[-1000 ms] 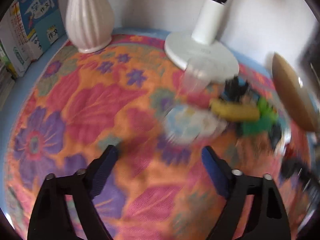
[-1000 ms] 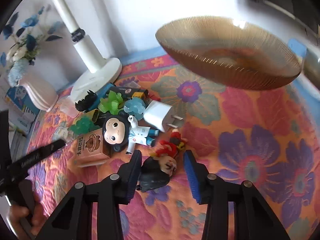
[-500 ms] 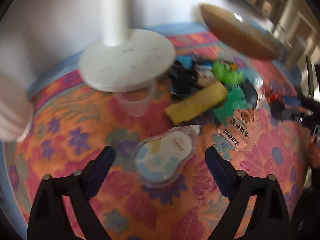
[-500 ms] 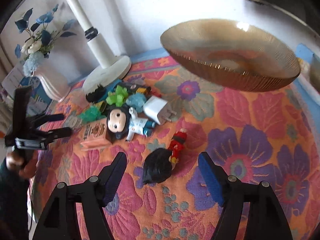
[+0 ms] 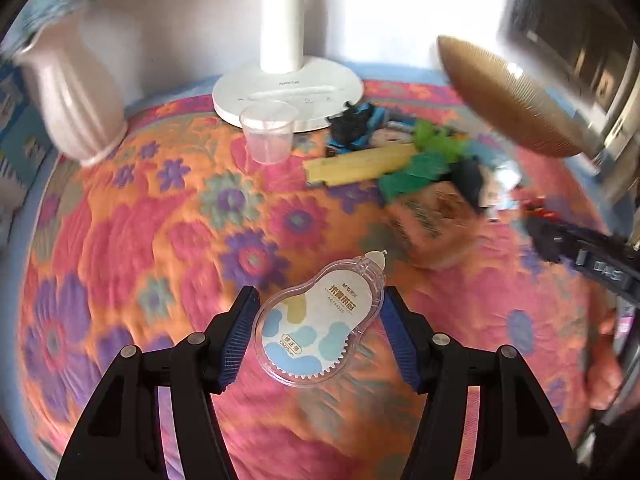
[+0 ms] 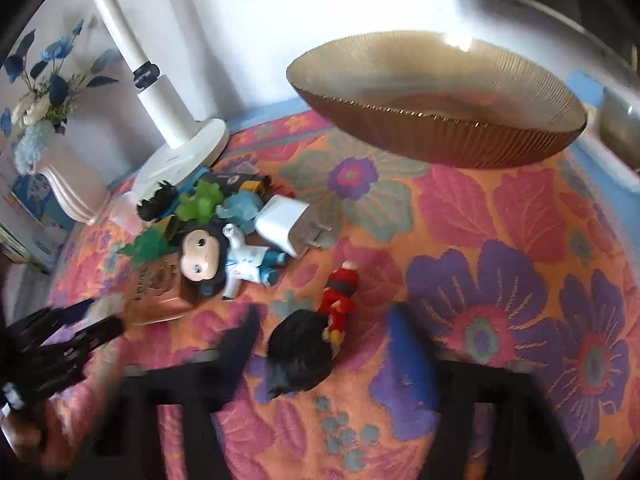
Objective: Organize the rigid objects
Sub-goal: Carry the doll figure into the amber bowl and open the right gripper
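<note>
Black-haired red figurine (image 6: 316,344) between closing right gripper (image 6: 324,344) fingers (image 6: 404,332) on floral cloth (image 6: 500,240)

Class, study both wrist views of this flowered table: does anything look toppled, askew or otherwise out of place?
Yes. The red-suited, black-haired figurine lies toppled on its side between the closing right gripper pads, apart from the pile. The big-headed doll in pale blue clothes also lies flat, against the white plug charger. The ribbed amber glass bowl holds no toys.

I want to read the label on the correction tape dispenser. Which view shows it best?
The left wrist view: the correction tape dispenser lies face up, sharp, between the closing left gripper fingers. The right wrist view shows only a pale blur by that gripper, if it shows it at all.
</note>
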`<state>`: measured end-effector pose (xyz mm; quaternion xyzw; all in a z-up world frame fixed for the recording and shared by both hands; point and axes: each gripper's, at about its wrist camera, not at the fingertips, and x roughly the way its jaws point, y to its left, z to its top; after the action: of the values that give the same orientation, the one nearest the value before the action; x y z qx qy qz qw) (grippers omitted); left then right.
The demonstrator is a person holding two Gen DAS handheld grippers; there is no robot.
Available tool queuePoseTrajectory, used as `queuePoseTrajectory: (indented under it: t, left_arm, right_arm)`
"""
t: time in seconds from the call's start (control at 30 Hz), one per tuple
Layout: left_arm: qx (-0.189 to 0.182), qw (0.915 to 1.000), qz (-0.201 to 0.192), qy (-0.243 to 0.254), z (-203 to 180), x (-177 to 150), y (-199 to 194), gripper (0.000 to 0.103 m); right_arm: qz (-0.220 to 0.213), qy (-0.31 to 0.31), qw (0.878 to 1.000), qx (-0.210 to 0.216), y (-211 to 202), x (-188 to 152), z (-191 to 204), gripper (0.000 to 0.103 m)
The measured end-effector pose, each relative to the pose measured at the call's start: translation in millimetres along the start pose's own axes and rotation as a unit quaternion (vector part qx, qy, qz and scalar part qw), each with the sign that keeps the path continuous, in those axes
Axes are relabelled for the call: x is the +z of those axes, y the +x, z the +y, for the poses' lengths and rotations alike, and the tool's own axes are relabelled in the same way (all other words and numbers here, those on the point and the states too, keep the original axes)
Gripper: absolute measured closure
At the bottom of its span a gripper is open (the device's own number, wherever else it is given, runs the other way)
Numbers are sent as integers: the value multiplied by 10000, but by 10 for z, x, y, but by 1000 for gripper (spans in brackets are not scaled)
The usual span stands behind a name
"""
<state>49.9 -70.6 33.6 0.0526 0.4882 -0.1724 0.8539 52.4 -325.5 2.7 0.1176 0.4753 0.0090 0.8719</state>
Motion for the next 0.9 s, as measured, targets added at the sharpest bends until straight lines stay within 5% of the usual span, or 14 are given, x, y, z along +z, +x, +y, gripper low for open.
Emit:
queuePoseTrajectory:
  t: [0.2,0.4,0.47,0.53,0.6,0.67,0.7,0.77,0.8,0.9]
  left_arm:
    - [-61,9997,-34,-219,-164,-285,-152,43]
    - [227,9996,-155,-75,-280,-333,-38,42]
    - [291,9994,-174,16,-310,-370,-63,34]
    - [229,9996,-148,-22,-273,-389,-71,27]
    - [160,9997,-138,-79,-248,-367,-50,27]
    - [144,9998,-142,-76,-271,-305,6,32]
    - [198,9997,-150,-39,-293,-313,-8,44]
    - [294,9995,-143,2,-352,-332,-27,44]
    - [226,9996,-154,-15,-372,-336,-48,44]
    - [28,9995,-319,20,-465,-335,-171,44]
  right_arm:
    - [147,-362,9976,575,-256,-195,-5,69]
    - [619,-1619,9848,99,-243,-390,227,69]
    - [631,-1363,9884,243,-216,-384,183,59]
    - [588,-841,9932,557,-239,-411,105,30]
    - [393,-366,9973,505,-280,-503,96,23]
    - [215,-166,9996,37,-301,-564,135,23]
    - [154,-75,9998,-134,-300,-581,147,25]
    - [34,-24,9986,-536,-305,-572,170,47]
    - [22,-85,9981,-611,-301,-557,186,67]
    - [8,-151,9985,-533,-337,-496,144,71]
